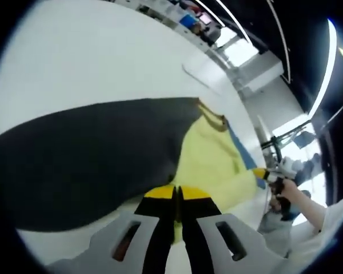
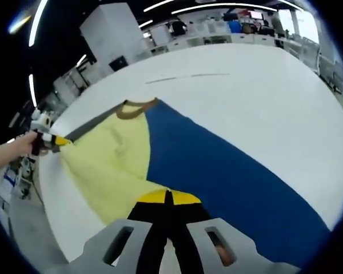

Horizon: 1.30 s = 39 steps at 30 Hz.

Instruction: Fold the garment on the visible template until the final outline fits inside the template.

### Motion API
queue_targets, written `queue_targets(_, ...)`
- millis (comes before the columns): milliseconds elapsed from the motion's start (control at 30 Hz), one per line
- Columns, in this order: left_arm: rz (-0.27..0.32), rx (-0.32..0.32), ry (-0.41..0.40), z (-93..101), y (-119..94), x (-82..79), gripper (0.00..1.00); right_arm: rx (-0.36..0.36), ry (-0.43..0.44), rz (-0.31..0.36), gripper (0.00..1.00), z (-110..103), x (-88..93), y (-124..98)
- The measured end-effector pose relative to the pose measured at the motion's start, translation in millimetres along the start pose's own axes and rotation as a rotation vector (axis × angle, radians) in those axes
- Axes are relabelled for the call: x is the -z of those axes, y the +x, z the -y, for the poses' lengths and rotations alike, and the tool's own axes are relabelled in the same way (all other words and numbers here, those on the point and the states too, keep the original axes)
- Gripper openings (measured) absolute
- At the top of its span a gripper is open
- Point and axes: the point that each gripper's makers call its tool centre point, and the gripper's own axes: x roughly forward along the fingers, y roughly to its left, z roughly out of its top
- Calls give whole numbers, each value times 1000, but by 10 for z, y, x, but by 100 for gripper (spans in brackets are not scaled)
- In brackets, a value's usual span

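Note:
A garment lies spread on the white table point(image 1: 103, 51). In the left gripper view its dark panel point(image 1: 91, 154) fills the left, with a yellow panel point(image 1: 211, 160) and a blue strip point(image 1: 240, 145) beyond. My left gripper point(image 1: 176, 194) is shut on the yellow cloth's near edge. In the right gripper view the yellow panel point(image 2: 108, 160) sits beside a wide blue panel point(image 2: 234, 171), with a brown collar point(image 2: 136, 108) at the far end. My right gripper point(image 2: 168, 198) is shut on the yellow cloth. Each gripper also appears in the other's view, pinching cloth: right gripper point(image 1: 267, 174), left gripper point(image 2: 50, 140).
A faint thin line point(image 2: 188, 76) is marked on the table beyond the collar, also visible as the thin line point(image 1: 197, 77). A person's hand point(image 1: 288, 194) holds the far gripper. Shelves and benches point(image 2: 217, 28) stand past the table's far edge.

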Motion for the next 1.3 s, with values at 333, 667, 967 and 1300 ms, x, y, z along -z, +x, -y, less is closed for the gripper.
queue_targets(333,-16,-16,-67,-44,142,-80,0,5,47,13,1,30,52,29)
queue_targets(667,-20,-10,-90,-52,166,-71,0,-4,63,25,1,33,49,27)
queue_targets(967,-2,54,-50,86,122,-62,7,-7,62,60,2,18,39,-8)
queue_targets(1300,19,77,-65,94,-1,48,6,-45,115,95,10,-78,127,-134)
